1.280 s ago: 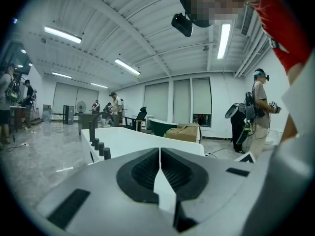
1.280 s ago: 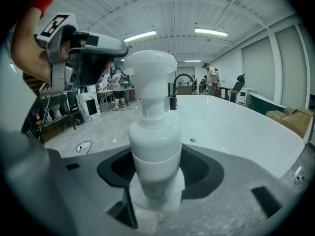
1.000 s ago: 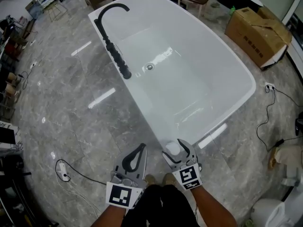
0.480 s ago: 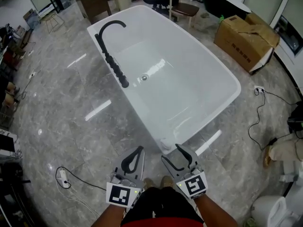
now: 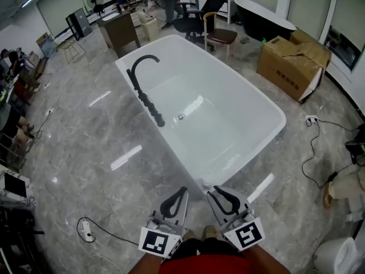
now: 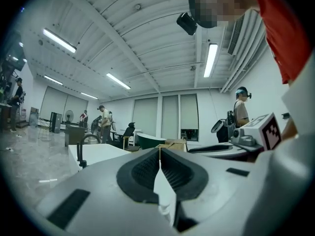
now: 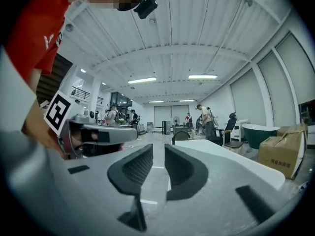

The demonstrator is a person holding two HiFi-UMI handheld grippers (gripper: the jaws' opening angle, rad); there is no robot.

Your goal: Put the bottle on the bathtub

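Observation:
The white bathtub (image 5: 259,104) fills the middle of the head view, with a black faucet (image 5: 145,87) on its left rim. A small white bottle (image 5: 204,182) stands on the tub's near corner rim, free of both grippers. My right gripper (image 5: 215,190) is just below and to the right of it, its jaws a little apart and empty; the right gripper view (image 7: 158,149) shows the narrow gap. My left gripper (image 5: 182,190) is beside it with pads touching (image 6: 159,151) and nothing held. The tub (image 7: 231,156) lies ahead of the right jaws.
A cardboard box (image 5: 291,64) sits right of the tub, a chair (image 5: 219,36) behind it, and a black tub (image 5: 265,16) further back. Cables (image 5: 319,147) run over the marble floor at right, a power strip (image 5: 85,228) lies at lower left. People stand at the back.
The right gripper, which had the white bottle at the tub's near rim, has let it go and drawn back. Both grippers and the view have moved away from the tub.

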